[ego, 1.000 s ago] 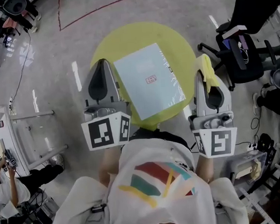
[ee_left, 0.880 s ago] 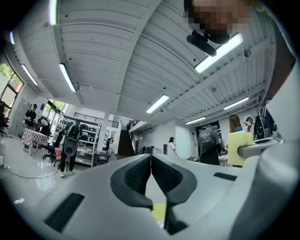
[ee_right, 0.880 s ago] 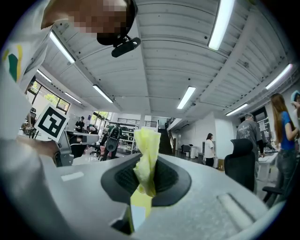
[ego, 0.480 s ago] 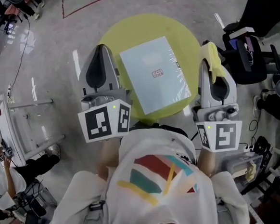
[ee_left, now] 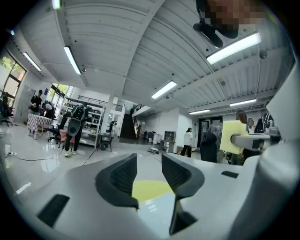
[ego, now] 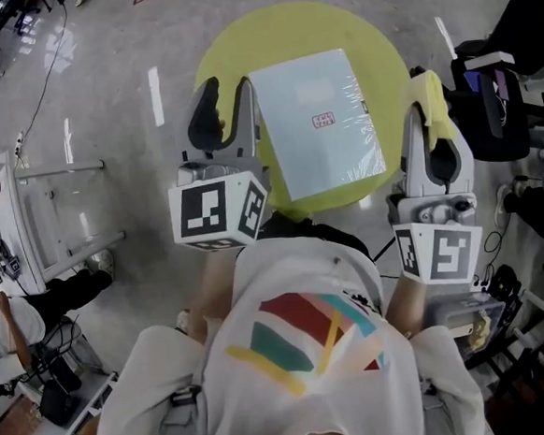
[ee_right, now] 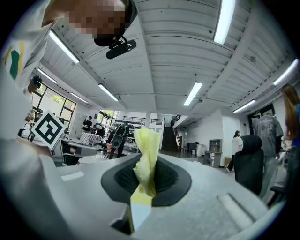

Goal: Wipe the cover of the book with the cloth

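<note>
Beside left hand-held gripper [ego: 227,101], book [ego: 319,124]

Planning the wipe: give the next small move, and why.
Probably nudge the left gripper against the book to pin it: its jaws have just been opening, nothing between them, beside its left edge; the right gripper clamps the cloth off to the right.

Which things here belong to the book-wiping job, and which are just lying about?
Job: book; yellow cloth, clamped in the right gripper; left gripper, jaws just opened, nothing between them; yellow table under the book.
Around: black office chair; white metal rack.
</note>
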